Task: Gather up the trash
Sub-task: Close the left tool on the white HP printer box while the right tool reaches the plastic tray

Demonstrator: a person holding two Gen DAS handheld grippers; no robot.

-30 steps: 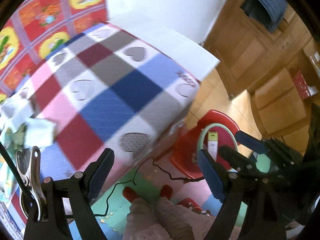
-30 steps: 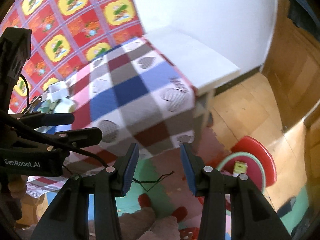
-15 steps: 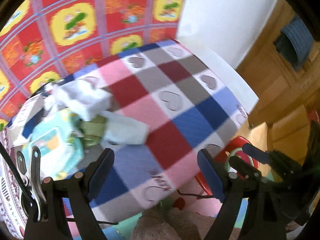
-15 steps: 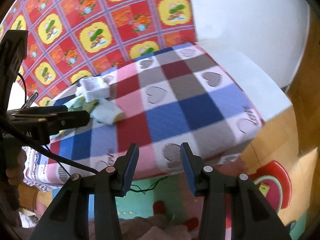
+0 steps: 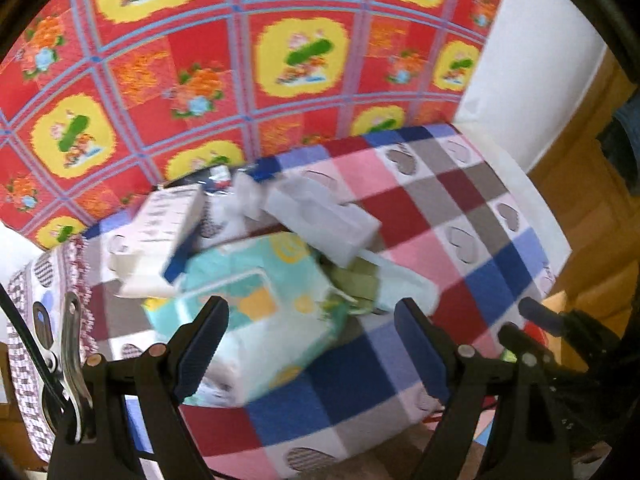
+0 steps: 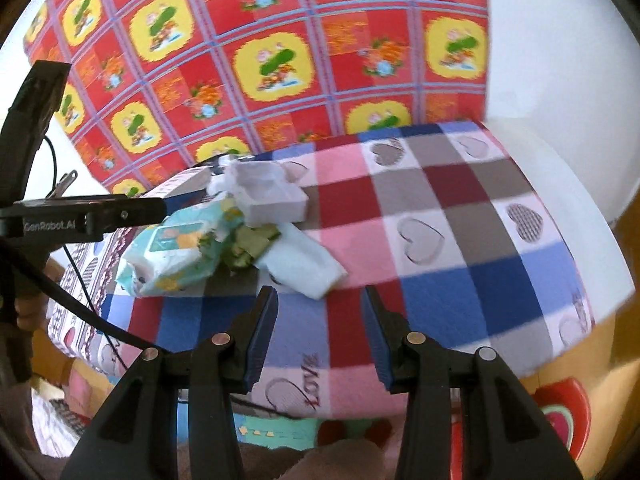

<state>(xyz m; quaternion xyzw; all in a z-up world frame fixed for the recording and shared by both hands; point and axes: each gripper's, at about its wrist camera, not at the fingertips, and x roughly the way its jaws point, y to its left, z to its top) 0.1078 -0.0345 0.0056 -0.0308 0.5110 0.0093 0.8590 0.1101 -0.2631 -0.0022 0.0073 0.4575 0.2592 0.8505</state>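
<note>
Left wrist view: left gripper [image 5: 310, 346] wide, empty, above wet-wipes pack [image 5: 256, 308]; right gripper [image 6: 318, 338] likewise. Risk: slippery pack squirting out.

Both feeds bright w/ even daylight, no harsh glare I can spot. Motion blur is heavy on my left wrist view: the wipes pack [image 5: 256, 304] and white box [image 5: 320, 220] are smeared. Right wrist view is sharper, the checked cloth [image 6: 460, 240] only slightly soft. Strong fisheye bend + black vignette at corners. Soft shadows under the trash pile [image 6: 240, 248].
</note>
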